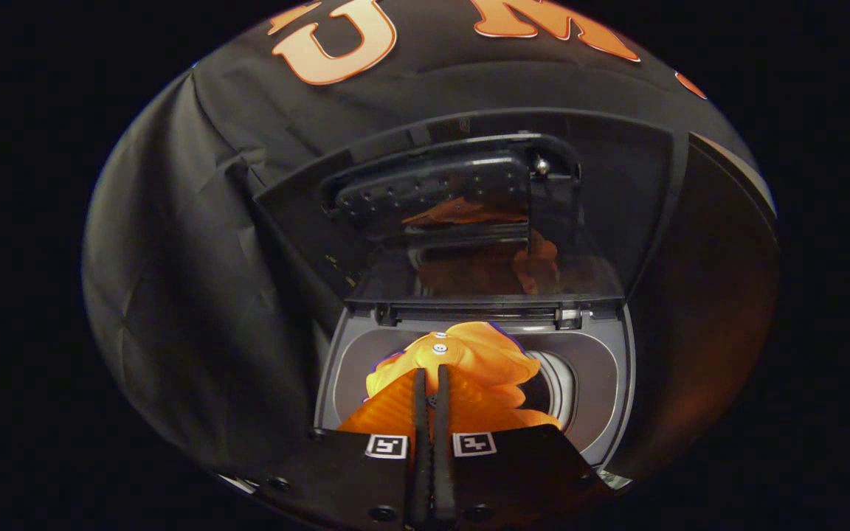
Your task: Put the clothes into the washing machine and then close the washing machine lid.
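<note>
Gripper view: gripper fingers are pressed nearly together, pinching a fold of the orange buttoned cloth garment, which hangs over the round drum opening of the grey top-loading washing machine. Garment sits at 12 o'clock from the fingertips, bulk already over the tub. Dark translucent hinged lid stands up open at 12 o'clock beyond it, reflecting orange. Step in hand, likely: loading the clothes, not yet let go. Next move calls for lowering, spreading the fingers to drop the garment, then reaching up to the lid edge and pulling it down.
</note>
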{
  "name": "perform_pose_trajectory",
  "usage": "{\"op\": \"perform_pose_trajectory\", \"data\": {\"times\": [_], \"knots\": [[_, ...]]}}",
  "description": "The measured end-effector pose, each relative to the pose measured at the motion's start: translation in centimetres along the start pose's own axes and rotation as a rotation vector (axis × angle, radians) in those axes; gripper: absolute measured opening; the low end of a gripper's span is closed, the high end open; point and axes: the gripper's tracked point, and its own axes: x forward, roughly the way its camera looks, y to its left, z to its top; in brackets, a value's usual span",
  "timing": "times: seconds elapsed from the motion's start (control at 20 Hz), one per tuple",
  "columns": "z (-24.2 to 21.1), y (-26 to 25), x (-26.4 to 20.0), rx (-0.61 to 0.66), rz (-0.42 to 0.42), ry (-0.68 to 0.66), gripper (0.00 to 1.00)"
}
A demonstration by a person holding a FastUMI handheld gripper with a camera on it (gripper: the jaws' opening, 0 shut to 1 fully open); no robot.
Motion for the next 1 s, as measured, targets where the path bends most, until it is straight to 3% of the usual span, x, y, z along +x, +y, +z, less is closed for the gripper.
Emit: {"op": "perform_pose_trajectory", "data": {"times": [0.55,1.0], "knots": [[-5.3,-3.3,8.1,-0.037,-0.083,0.106,0.09],[-8.0,-5.0,10.6,-0.034,-0.132,0.149,0.09]]}}
